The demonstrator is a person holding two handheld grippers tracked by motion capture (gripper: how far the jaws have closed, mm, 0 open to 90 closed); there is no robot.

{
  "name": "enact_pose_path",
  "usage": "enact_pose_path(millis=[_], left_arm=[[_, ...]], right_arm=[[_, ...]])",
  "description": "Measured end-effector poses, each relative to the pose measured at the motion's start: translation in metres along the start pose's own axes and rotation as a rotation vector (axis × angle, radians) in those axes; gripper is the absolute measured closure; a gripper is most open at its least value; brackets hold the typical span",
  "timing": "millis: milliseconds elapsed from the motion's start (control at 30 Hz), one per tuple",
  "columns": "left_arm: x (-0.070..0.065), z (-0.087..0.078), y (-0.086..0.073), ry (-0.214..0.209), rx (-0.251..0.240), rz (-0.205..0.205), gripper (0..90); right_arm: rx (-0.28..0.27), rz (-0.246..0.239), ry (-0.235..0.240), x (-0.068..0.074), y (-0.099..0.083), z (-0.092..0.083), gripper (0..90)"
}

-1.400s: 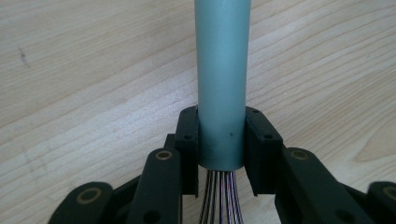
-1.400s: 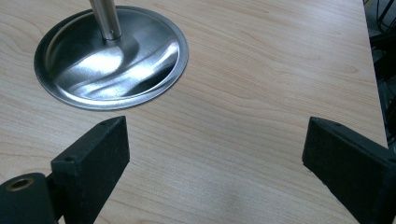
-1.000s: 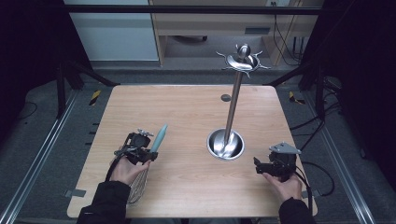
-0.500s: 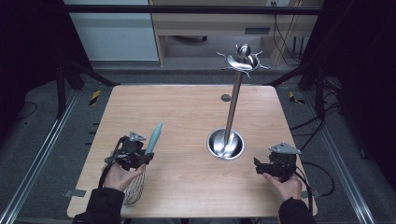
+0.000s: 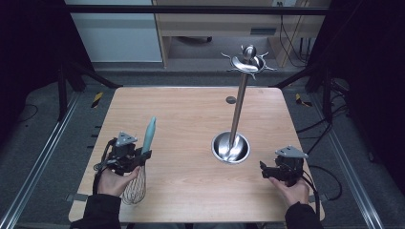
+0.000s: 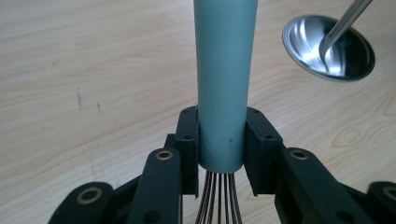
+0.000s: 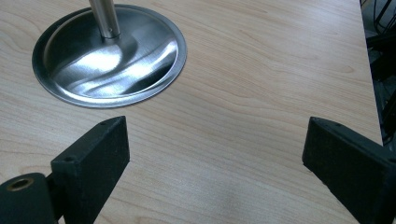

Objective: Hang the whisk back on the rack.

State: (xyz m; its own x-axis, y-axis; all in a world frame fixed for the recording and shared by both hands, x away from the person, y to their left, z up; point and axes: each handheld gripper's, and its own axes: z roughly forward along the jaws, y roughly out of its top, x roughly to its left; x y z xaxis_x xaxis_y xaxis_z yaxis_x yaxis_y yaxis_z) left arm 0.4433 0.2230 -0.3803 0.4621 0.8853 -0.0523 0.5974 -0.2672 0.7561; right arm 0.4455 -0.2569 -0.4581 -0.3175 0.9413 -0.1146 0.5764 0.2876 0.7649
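Note:
A whisk with a pale teal handle (image 5: 149, 134) and a wire head (image 5: 135, 188) is held at the table's front left. My left gripper (image 5: 143, 156) is shut on the handle's lower end, just above the wires; the handle (image 6: 225, 79) stands between the two black pads (image 6: 188, 140) and points away. A steel utensil stand has a round base (image 5: 231, 147), a tall pole (image 5: 240, 102) and a hooked top (image 5: 247, 62). My right gripper (image 5: 263, 170) rests at the front right, open, with bare wood between its pads (image 7: 100, 147) and the stand's base (image 7: 109, 58) just ahead.
The wooden table (image 5: 191, 114) has a small round hole (image 5: 231, 100) near its far edge. Metal frame rails run along both sides. A cabinet and cables stand beyond the far edge. Each gripper trails a cable toward the front edge.
My left gripper has lifted the whisk and carried it leftward and nearer the front edge, with the handle tipping more upright. The right gripper has not moved.

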Motion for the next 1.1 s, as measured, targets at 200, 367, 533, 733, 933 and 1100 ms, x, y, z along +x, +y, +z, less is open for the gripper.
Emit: enact_pose_path(millis=[200, 367, 533, 733, 933, 1100], left_arm=[[0.0, -0.009, 0.002, 0.009, -0.07, -0.004, 69.4], [-0.001, -0.014, 0.007, 0.014, -0.103, -0.007, 69.4], [-0.002, -0.017, 0.013, 0.026, -0.149, -0.011, 69.4], [-0.004, -0.019, 0.019, 0.04, -0.189, -0.002, 69.4], [-0.017, -0.023, 0.035, 0.037, -0.257, 0.017, 69.4], [-0.028, -0.022, 0.048, 0.017, -0.276, 0.032, 69.4]], right_arm=[[-0.001, -0.001, -0.001, 0.0, 0.0, 0.0, 7.6], [-0.002, -0.003, -0.001, 0.0, 0.0, 0.0, 7.5], [-0.007, -0.002, -0.002, -0.001, 0.0, 0.001, 7.5], [-0.006, -0.001, -0.002, -0.001, 0.0, 0.001, 7.5], [-0.011, 0.001, -0.004, -0.001, 0.0, 0.001, 7.5], [-0.013, 0.007, -0.005, -0.002, 0.001, 0.0, 7.5]])
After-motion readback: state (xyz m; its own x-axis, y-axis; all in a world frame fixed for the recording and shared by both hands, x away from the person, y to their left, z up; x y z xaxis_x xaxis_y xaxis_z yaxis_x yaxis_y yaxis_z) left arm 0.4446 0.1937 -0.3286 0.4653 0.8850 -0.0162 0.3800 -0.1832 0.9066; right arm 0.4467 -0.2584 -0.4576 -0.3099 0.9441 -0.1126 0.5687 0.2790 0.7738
